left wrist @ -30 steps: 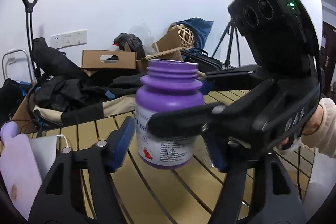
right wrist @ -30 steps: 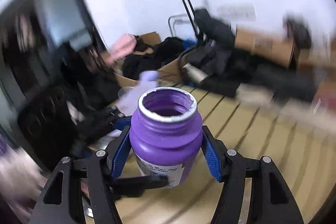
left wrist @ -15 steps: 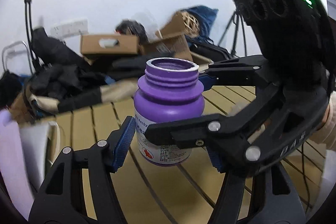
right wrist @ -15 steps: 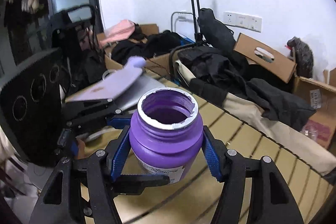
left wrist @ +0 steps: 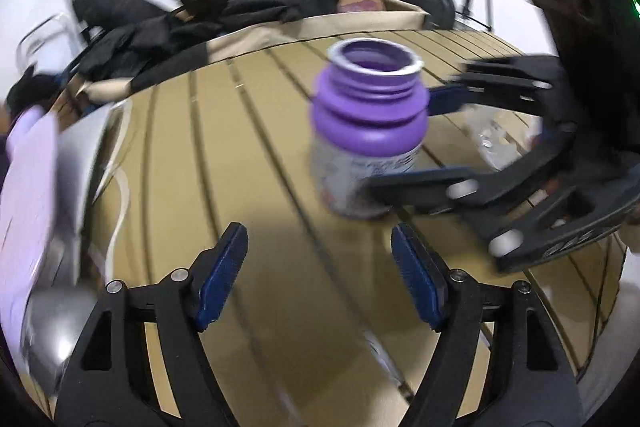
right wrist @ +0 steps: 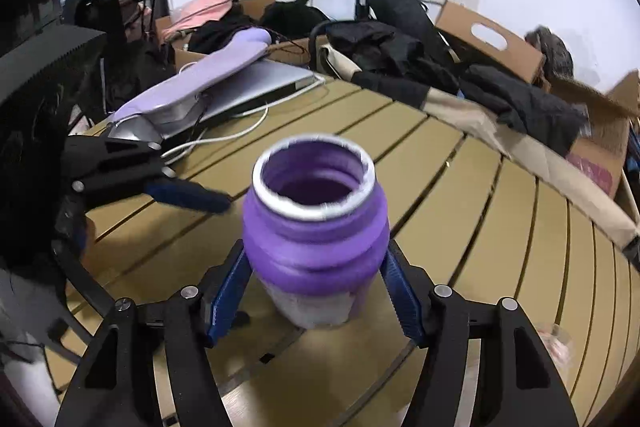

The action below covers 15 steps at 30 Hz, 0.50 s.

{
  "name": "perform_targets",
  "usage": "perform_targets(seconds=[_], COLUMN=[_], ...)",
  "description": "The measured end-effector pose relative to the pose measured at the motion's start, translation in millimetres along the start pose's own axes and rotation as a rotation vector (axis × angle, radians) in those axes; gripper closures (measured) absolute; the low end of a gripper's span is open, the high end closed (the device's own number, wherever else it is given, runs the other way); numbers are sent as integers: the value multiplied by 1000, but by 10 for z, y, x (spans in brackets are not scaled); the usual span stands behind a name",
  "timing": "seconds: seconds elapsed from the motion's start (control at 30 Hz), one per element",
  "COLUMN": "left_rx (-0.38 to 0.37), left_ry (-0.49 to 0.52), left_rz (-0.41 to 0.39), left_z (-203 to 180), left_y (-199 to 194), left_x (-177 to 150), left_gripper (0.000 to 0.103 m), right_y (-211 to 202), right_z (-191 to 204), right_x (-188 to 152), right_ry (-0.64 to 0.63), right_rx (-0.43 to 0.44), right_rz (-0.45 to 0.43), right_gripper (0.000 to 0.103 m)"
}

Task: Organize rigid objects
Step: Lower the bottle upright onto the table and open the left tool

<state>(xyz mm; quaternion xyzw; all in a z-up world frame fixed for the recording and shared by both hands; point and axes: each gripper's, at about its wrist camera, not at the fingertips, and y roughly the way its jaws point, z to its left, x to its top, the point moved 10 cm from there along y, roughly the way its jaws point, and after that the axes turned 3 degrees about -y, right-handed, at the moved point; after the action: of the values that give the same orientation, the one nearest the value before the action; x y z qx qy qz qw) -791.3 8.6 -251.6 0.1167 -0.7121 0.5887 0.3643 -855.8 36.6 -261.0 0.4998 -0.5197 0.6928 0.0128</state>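
An open purple bottle [right wrist: 316,247] with a white label and no cap is upright between my right gripper's [right wrist: 316,287] blue pads, which are shut on its body, just above or on the slatted wooden table [right wrist: 460,187]. In the left wrist view the bottle [left wrist: 368,139] sits ahead and to the right, with the right gripper [left wrist: 404,143] clamped on it from the right. My left gripper [left wrist: 318,271] is open and empty, drawn back from the bottle; it also shows at the left of the right wrist view [right wrist: 192,195].
A silver laptop [right wrist: 248,87] with a lilac case [right wrist: 200,75] on it and a white cable [right wrist: 224,135] lie at the table's left end. Dark clothes [right wrist: 440,67] and cardboard boxes [right wrist: 488,39] pile behind the table. A clear plastic scrap [left wrist: 496,139] lies behind the right gripper.
My left gripper let go of the bottle, opened and pulled back. My right gripper keeps the bottle and has lowered it towards the table.
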Motion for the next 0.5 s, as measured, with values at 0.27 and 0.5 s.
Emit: perform_targets(seconds=[0.27,0.5], left_rx=[163,201], left_ry=[-186,-236], left_rz=[-145,-167], left_z=[266,-50], left_y=[-942,-1462], left_x=[-51,-319], left_gripper=[7,6], right_y=[-1230,-1943], right_z=[-111,-393], right_x=[-264,-945], right_ry=[134,425], right_rx=[-42,-136], right_rz=[-47,-32], right_gripper=[23,22])
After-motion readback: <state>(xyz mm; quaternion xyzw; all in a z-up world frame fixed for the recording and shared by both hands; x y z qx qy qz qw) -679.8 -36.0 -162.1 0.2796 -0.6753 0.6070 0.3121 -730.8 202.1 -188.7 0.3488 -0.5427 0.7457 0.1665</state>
